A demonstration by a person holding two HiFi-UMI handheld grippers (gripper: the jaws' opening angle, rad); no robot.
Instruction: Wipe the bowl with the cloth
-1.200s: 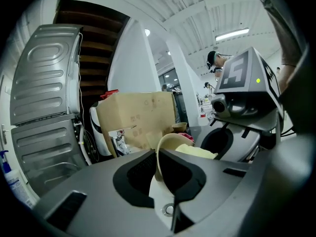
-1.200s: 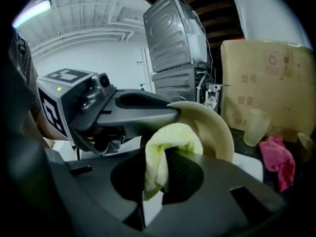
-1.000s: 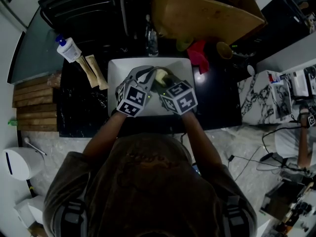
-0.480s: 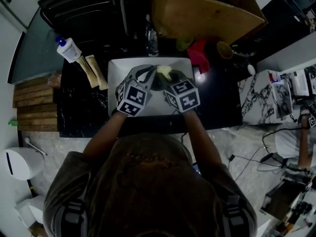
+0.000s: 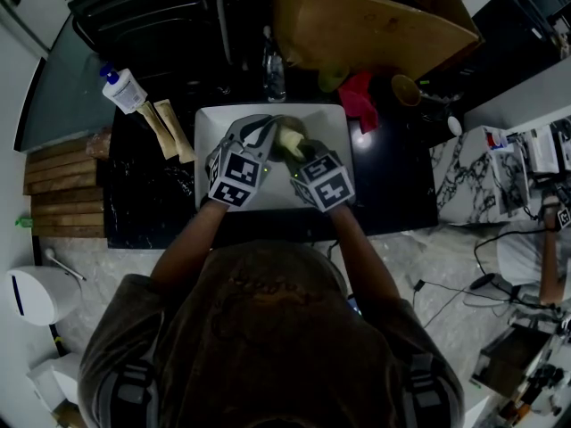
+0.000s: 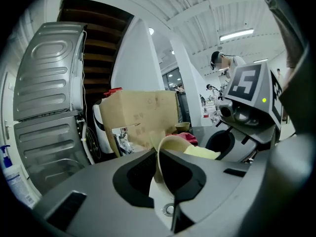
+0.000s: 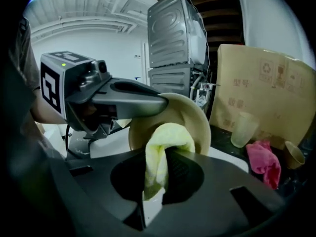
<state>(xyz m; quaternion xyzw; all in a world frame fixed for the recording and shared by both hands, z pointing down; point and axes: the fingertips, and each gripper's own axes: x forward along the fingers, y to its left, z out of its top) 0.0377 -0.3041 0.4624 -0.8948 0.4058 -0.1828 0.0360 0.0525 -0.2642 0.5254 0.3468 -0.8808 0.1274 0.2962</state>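
A beige bowl [image 7: 200,120] is held on edge over the white sink [image 5: 212,127]. My left gripper [image 6: 159,154] is shut on the bowl's rim [image 6: 165,149], which runs between its jaws. My right gripper [image 7: 159,169] is shut on a folded yellow cloth [image 7: 165,139], and the cloth presses against the bowl's inner face. In the head view the two marker cubes sit side by side over the sink, the left gripper [image 5: 266,134] and the right gripper [image 5: 299,152] flanking the cloth [image 5: 289,137]. The bowl is mostly hidden there.
A large cardboard box [image 5: 375,25] stands behind the sink, with a pink cloth [image 5: 359,96], a paper cup [image 5: 404,89] and a clear plastic cup [image 7: 243,130] near it. A soap bottle [image 5: 125,89] stands at the left, and a faucet [image 5: 274,69] rises behind the sink.
The right gripper with the cloth swung out to the right, then came back left and nearer to me across the bowl. The left gripper stayed almost still on the rim.
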